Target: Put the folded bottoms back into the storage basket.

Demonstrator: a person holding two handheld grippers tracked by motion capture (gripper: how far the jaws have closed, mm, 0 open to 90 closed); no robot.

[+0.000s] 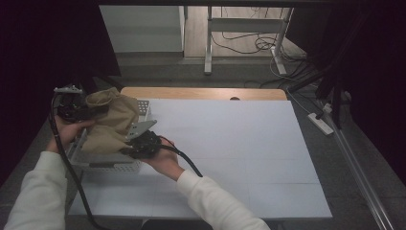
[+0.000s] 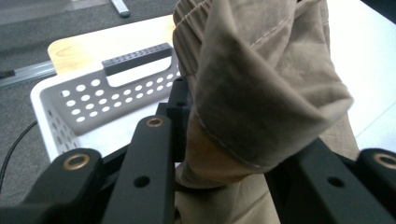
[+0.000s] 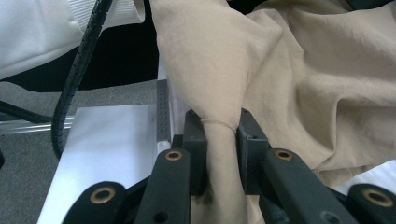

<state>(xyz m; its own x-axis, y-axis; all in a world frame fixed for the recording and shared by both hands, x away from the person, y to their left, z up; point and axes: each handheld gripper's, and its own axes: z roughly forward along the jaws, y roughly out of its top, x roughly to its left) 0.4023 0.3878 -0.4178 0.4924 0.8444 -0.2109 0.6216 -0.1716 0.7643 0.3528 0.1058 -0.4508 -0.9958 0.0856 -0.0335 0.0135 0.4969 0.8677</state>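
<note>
Hands hold hand-held grippers pinching tan cloth (image 1: pixel 111 125) above basket (image 1: pixel 110 165)

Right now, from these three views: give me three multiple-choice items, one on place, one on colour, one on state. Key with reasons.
1. Where does the white perforated plastic basket sit?
A. at the table's left edge, near the person
B. at the table's far right corner
C. on the floor

2. What colour is the crumpled cloth garment?
A. navy blue
B. khaki tan
C. bright red

3. How does the right claw stand?
A. wide open, nothing in it
B. lying flat on the table
C. shut on a fold of the garment

Key:
1 A: the high view shows the basket at the left side of the white table top, under the garment.
2 B: the fabric reads tan in every view.
3 C: the right gripper view shows fabric pinched between its jaws; the left claw grips the garment too.
</note>
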